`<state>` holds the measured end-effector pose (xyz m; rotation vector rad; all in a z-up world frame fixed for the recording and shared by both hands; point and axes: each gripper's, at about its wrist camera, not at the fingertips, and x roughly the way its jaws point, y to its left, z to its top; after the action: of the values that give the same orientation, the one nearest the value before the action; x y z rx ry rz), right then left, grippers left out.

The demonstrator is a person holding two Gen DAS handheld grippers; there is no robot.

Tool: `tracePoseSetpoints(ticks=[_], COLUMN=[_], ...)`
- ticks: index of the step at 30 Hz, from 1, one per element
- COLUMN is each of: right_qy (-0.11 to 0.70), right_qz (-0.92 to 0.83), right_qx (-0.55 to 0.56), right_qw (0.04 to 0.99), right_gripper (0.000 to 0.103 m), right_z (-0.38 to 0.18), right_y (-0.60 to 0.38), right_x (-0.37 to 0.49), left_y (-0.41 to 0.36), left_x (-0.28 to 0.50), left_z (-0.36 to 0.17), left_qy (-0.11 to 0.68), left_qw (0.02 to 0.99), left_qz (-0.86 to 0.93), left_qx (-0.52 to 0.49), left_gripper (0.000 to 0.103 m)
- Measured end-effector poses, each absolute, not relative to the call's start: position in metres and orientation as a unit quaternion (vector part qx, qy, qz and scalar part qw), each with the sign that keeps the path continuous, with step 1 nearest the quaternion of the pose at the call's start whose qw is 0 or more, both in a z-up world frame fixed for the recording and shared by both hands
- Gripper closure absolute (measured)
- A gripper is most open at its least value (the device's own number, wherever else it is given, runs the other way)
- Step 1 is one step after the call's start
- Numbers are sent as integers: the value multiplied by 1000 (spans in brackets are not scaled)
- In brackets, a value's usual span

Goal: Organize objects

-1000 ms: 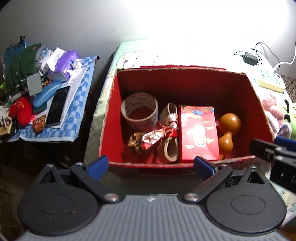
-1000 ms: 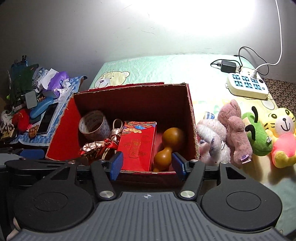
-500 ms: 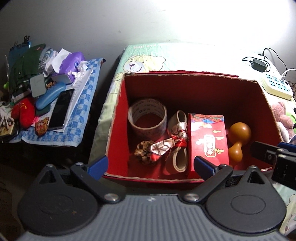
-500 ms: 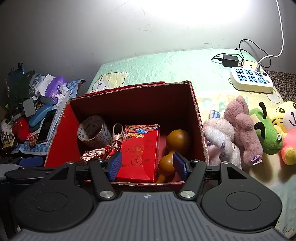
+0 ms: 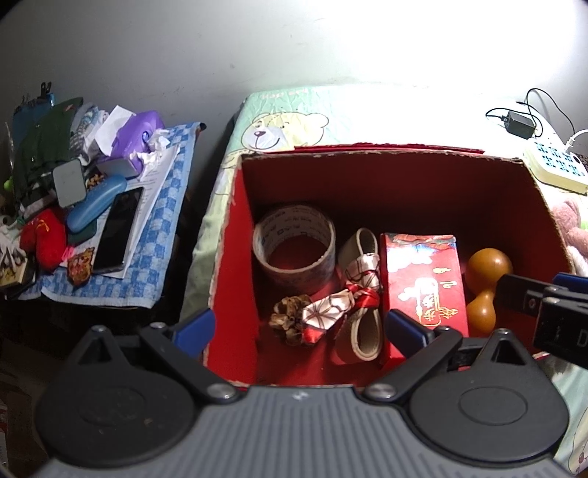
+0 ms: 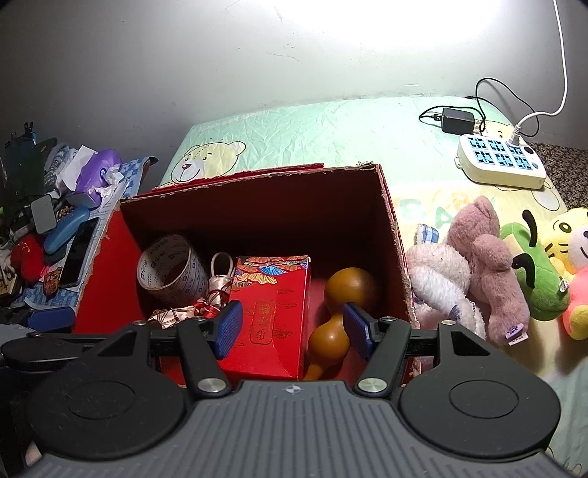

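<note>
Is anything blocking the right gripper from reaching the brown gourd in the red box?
Nothing visible does. The right gripper is open above the open-topped red box, and the gourd lies uncovered beside the red packet.

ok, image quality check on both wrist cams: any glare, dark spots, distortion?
Left wrist view: the wall at top right is blown out white, the bed sheet below it washed out, the side table dimmer, corners vignetted. Right wrist view: same hotspot on the wall, the box back wall in deep shadow, fisheye bending the frame edges.
</note>
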<state>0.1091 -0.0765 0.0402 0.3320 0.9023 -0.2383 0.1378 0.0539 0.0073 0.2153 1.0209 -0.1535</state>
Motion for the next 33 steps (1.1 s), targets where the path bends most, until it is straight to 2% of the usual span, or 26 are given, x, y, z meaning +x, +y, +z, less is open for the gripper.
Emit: tracePoseSetpoints(ticks=[33], right_qy=[448], right_qz=[-98], right_qx=[192], right_qw=[868], right_gripper=[40], right_z=[16], right_y=[-98], right_x=[109], left_y=[29], left_x=[140], left_z=[-15], left_qy=[510], left_qw=[848], left_qz=[-55], left_qx=[136], left_gripper=[4])
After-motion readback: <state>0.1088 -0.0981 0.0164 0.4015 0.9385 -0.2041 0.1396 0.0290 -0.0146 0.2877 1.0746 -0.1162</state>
